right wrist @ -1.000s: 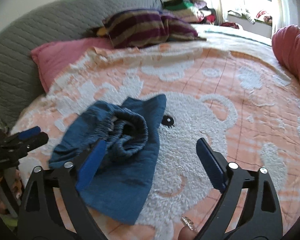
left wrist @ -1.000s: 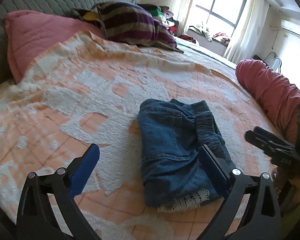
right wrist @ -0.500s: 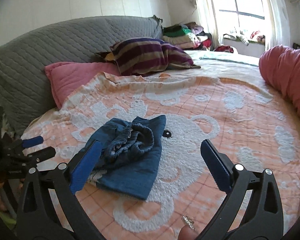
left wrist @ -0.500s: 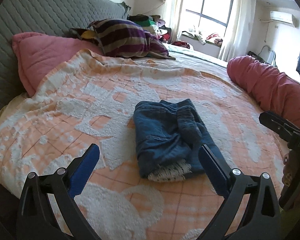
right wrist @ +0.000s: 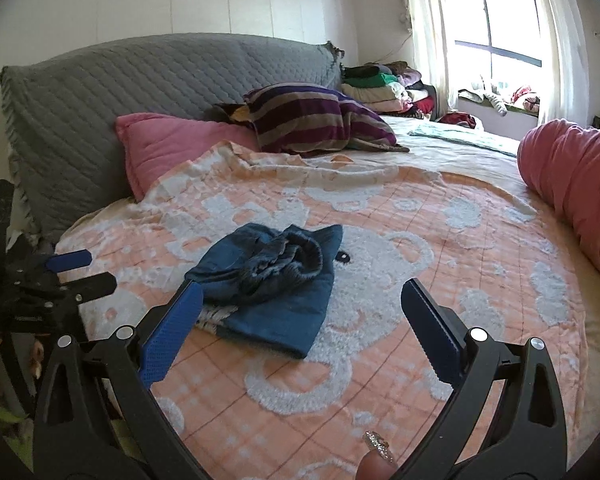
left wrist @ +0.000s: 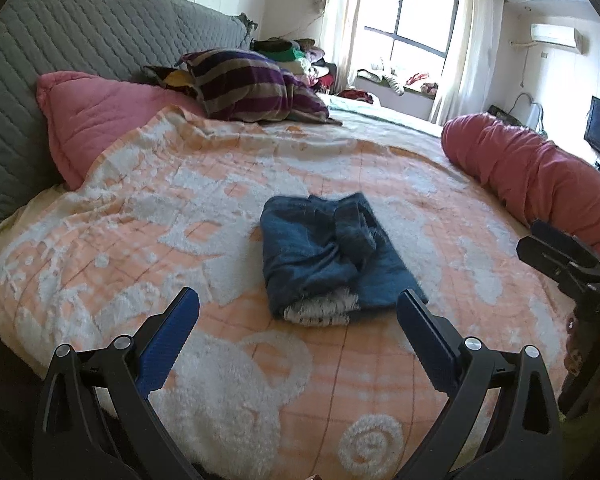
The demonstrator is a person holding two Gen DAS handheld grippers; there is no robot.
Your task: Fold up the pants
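The blue denim pants lie folded into a compact bundle in the middle of the orange and white bed blanket, with a pale lace edge at the near end. They also show in the right wrist view. My left gripper is open and empty, held back above the near side of the bed, apart from the pants. My right gripper is open and empty, also drawn back from the bundle. The right gripper shows at the right edge of the left wrist view; the left gripper shows at the left edge of the right wrist view.
A pink pillow and a striped purple cushion lie against the grey quilted headboard. A red rolled bolster lies along the bed's right side. Stacked clothes sit by the window.
Both grippers have pulled back and risen away from the folded pants, which now look smaller and farther off. The pants have stayed in place on the blanket.
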